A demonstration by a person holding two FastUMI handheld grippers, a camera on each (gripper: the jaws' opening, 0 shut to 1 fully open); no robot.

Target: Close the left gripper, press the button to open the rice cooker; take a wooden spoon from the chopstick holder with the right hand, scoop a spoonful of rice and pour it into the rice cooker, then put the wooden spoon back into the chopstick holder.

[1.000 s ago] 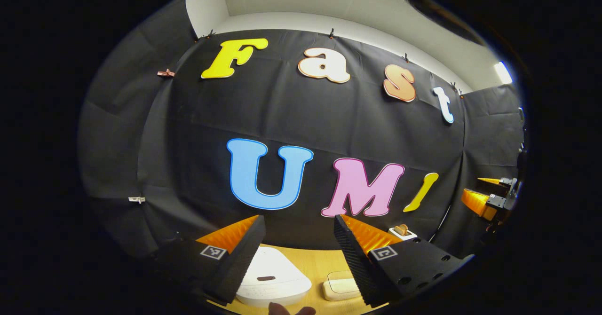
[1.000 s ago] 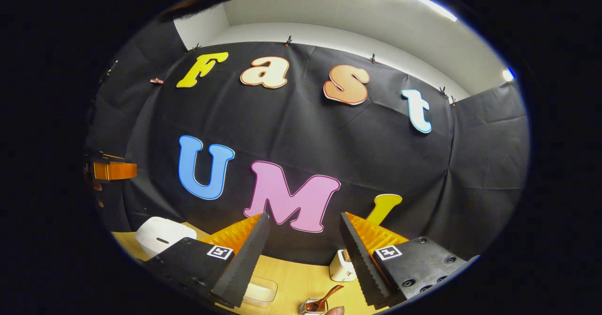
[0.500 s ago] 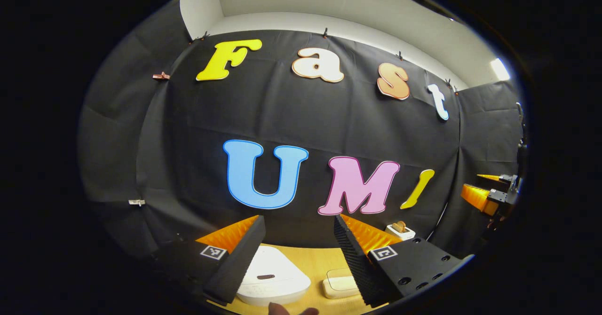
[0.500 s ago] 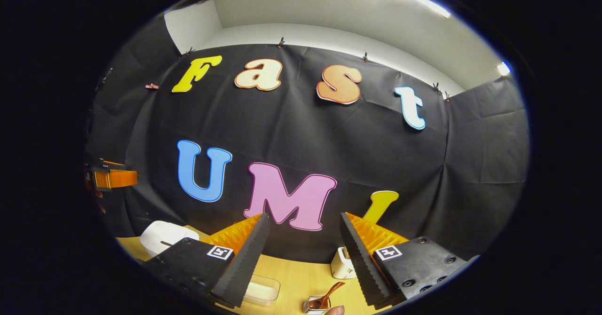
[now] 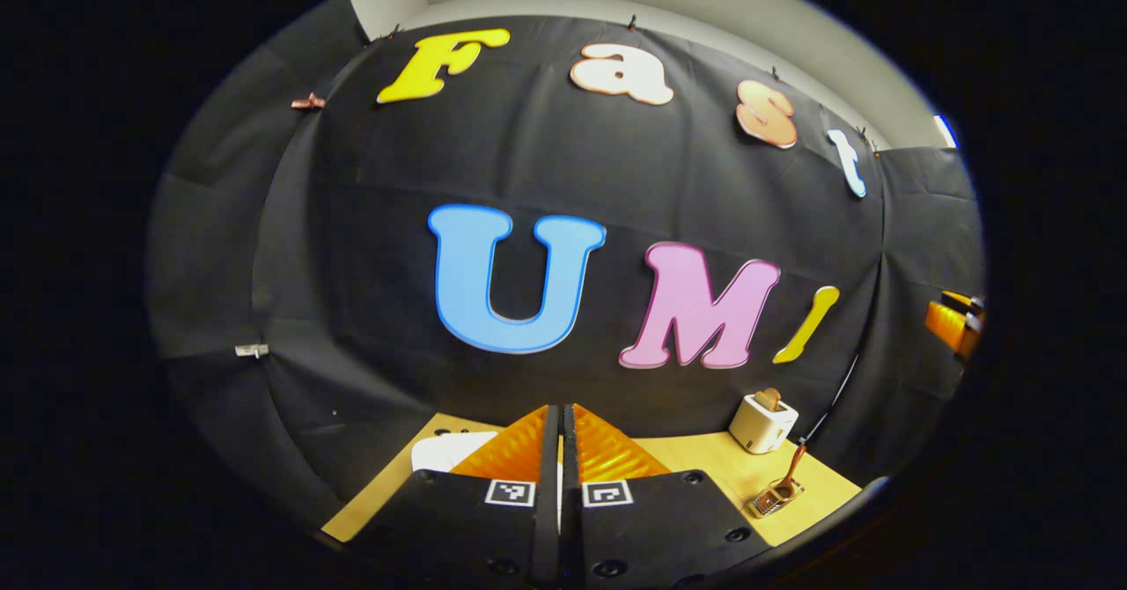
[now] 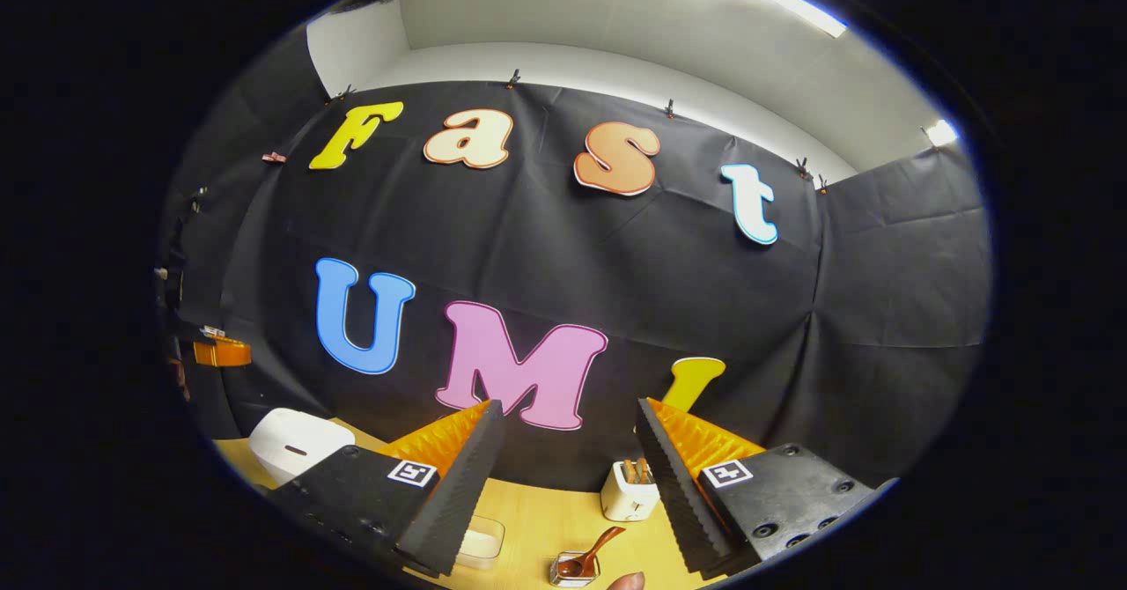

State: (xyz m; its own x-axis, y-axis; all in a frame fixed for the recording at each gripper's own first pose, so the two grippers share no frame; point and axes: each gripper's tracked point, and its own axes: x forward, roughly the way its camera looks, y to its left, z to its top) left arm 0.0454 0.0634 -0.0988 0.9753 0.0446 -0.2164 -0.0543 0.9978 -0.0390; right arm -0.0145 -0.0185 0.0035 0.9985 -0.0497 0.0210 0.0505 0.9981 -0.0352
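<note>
In the left gripper view my left gripper [image 5: 561, 410] is shut, its two fingers pressed together with nothing between them. Behind its fingers peeks part of the white rice cooker [image 5: 443, 450]; I cannot tell whether they touch. In the right gripper view the rice cooker [image 6: 295, 441] sits closed at the table's left. My right gripper [image 6: 570, 414] stands open and empty above the table. A wooden spoon [image 6: 588, 557] leans in the small chopstick holder [image 6: 570, 571] below it, also seen as the chopstick holder [image 5: 775, 495] at the right. A clear rice container [image 6: 481, 546] lies near the front.
A white toaster [image 5: 762, 421] with bread stands by the back wall, toaster [image 6: 629, 490] in the right gripper view. The wooden table [image 6: 546, 519] runs up to the black cloth. A person's fingertip [image 6: 626, 581] shows at the bottom edge. The left gripper [image 6: 220, 352] appears far left.
The left gripper has gone from open to shut and tilted down and forward, so the rice cooker now lies behind its fingers. The right gripper drifted slightly and stays open.
</note>
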